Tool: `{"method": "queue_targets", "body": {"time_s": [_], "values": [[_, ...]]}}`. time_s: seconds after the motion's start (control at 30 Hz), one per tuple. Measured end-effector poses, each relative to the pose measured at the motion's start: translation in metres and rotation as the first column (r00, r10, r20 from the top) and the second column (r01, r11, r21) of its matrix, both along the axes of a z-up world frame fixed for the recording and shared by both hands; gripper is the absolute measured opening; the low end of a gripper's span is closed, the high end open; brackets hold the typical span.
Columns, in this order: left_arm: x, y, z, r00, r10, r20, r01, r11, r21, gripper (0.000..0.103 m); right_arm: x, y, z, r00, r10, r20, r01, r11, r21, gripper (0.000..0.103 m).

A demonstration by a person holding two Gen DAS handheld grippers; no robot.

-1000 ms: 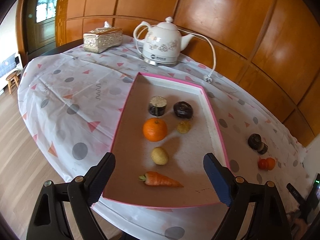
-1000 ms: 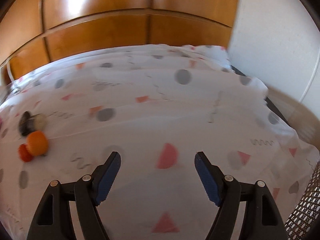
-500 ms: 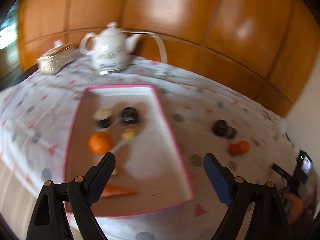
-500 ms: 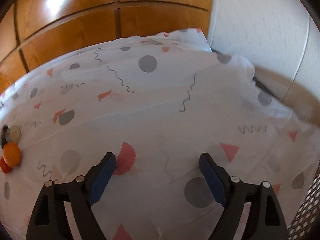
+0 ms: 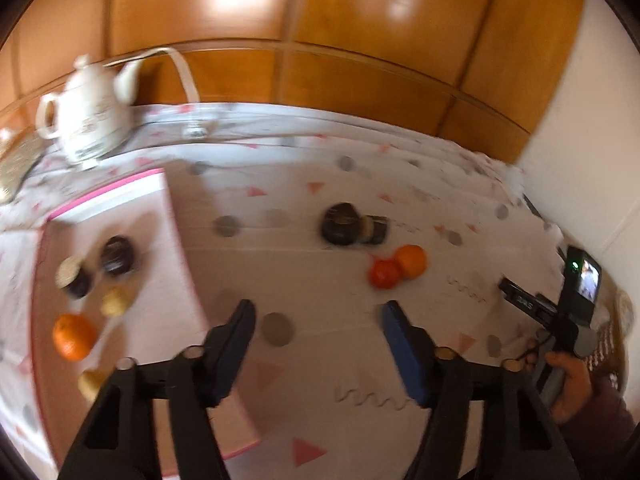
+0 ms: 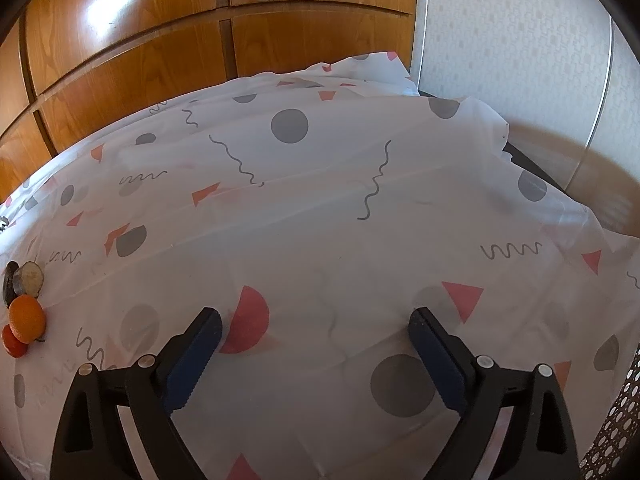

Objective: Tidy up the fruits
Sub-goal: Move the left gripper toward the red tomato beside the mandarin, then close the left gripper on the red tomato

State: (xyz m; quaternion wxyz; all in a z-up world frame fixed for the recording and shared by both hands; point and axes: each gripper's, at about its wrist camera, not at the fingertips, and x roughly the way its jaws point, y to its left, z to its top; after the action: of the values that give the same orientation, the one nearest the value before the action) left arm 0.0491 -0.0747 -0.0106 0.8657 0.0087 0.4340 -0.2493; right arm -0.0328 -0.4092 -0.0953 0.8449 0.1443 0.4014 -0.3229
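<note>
My left gripper (image 5: 318, 322) was narrowing, empty, my right gripper (image 6: 316, 332) widening, empty, over bare tablecloth (image 6: 360, 240); the loose orange (image 5: 410, 260) near the far edge looked light, firm, rollable, so I'd pinch its middle

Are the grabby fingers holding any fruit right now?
No. The left gripper and the right gripper are both empty, with only tablecloth between their fingers.

wall panels (image 6: 128, 40): glossy wood | tablecloth (image 6: 340, 208): thin smooth sheet
</note>
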Motion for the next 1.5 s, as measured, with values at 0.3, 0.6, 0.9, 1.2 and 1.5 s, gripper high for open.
{"method": "queue_targets", "body": {"time_s": [0.3,0.6,0.9,1.2,1.5], "values": [[0.019,-0.057,-0.025,0.989,-0.122,-0.08,0.127,0.99,0.059,0.046,-0.001,0.0,-0.001,1.0,0.006,0.007,-0.006,1.0,0.001,0.099],[0.037,-0.086,-0.041,0.986,-0.139,-0.097,0.146,0.987,0.067,0.046,0.0,0.0,-0.001,1.0,0.005,0.007,-0.005,1.0,0.0,0.1],[0.049,-0.103,-0.057,0.986,-0.129,-0.106,0.138,0.987,0.077,0.034,-0.005,-0.002,0.002,0.999,-0.008,0.043,0.007,1.0,0.024,0.1],[0.055,-0.102,-0.068,0.986,-0.107,-0.124,0.114,0.992,0.048,0.03,0.001,0.001,0.001,1.0,-0.018,0.001,0.018,1.0,0.009,0.1],[0.044,-0.074,-0.038,0.997,-0.033,-0.071,0.03,0.999,-0.042,0.029,0.002,0.001,-0.001,1.0,-0.018,-0.007,0.018,1.0,0.012,0.102]]}}
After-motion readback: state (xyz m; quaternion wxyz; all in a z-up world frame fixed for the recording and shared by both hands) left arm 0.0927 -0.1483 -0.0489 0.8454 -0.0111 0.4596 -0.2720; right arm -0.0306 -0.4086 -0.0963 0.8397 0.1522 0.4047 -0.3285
